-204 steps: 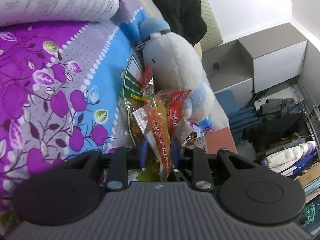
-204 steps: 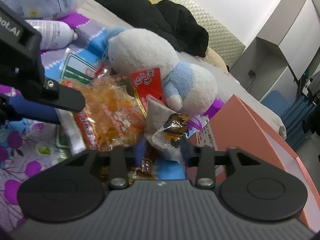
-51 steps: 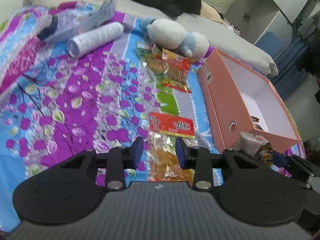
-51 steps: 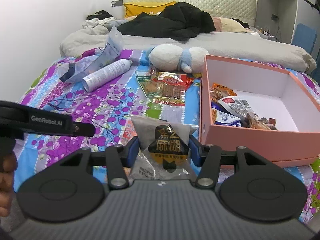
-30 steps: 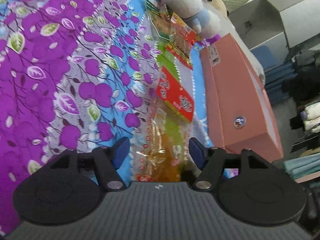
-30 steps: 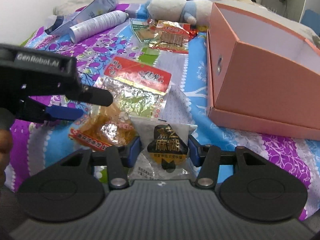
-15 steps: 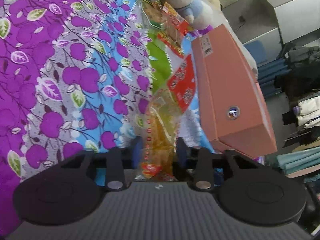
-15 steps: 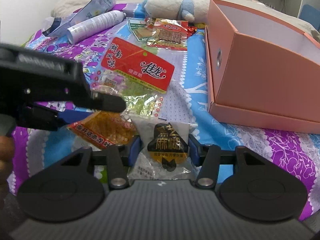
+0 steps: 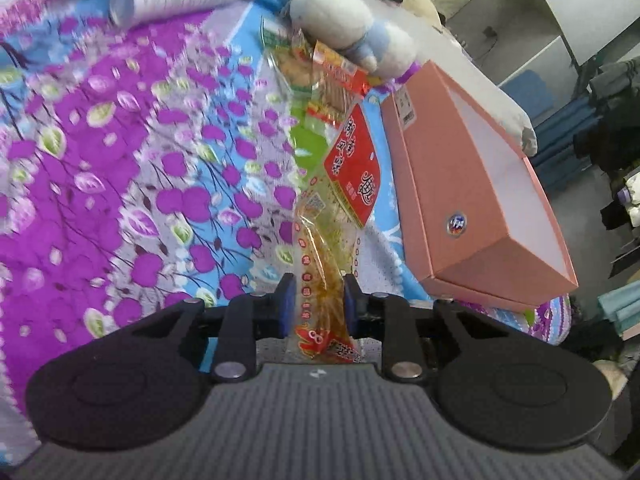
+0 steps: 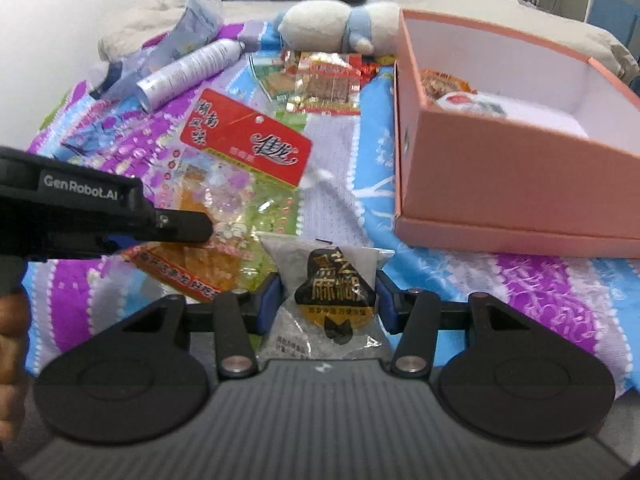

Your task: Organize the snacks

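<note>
My left gripper point(image 9: 315, 296) is shut on the lower end of a clear snack bag with a red header and orange contents point(image 9: 340, 196), lifted off the bedspread. It also shows in the right wrist view point(image 10: 240, 160), with the left gripper's body point(image 10: 100, 212) at the left. My right gripper point(image 10: 326, 294) is shut on a grey sesame snack packet with a black and gold label point(image 10: 332, 284). The open pink box point(image 9: 472, 184) lies to the right; in the right wrist view the box point(image 10: 500, 176) holds several snack packets.
More snack packs point(image 10: 320, 80) lie by a white and blue plush toy point(image 9: 348, 28) at the far end of the floral bedspread point(image 9: 120, 168). A white spray can point(image 10: 188, 68) and a plastic bag point(image 10: 192, 12) lie far left. Shelving and clothes stand beyond the bed's right edge.
My left gripper closed on the red-header bag and has lifted it off the bedspread. My right gripper still holds the sesame packet and has risen, so the box's inside shows.
</note>
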Demonstrator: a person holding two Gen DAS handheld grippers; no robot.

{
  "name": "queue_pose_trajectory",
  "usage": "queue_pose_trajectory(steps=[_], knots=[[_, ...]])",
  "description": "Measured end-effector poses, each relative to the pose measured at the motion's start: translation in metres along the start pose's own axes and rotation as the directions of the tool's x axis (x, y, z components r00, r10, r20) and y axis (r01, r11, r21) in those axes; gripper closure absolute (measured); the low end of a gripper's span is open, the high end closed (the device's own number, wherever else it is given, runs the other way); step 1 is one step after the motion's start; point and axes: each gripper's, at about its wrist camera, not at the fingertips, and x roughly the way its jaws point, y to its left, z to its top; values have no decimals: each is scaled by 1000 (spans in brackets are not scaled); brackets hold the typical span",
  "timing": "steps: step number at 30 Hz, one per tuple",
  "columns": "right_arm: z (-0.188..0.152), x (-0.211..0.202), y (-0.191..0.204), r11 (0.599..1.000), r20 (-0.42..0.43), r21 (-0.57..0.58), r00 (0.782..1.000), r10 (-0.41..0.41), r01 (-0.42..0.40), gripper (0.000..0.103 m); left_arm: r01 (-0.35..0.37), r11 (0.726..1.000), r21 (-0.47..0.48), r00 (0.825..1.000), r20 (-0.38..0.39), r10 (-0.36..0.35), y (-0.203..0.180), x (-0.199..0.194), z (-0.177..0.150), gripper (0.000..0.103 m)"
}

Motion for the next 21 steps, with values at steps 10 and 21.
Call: queue_pose_trajectory(steps=[10,21], knots=[[27,-67,-5,1000,121,27,993,-1,-3,51,-39,999,34,997,68,37,-25,-66,2,75],[34,-120,-13,998,207,60,978,-17,5,51,-11,990,137,993,120,-5,-75,-118,-15,74]])
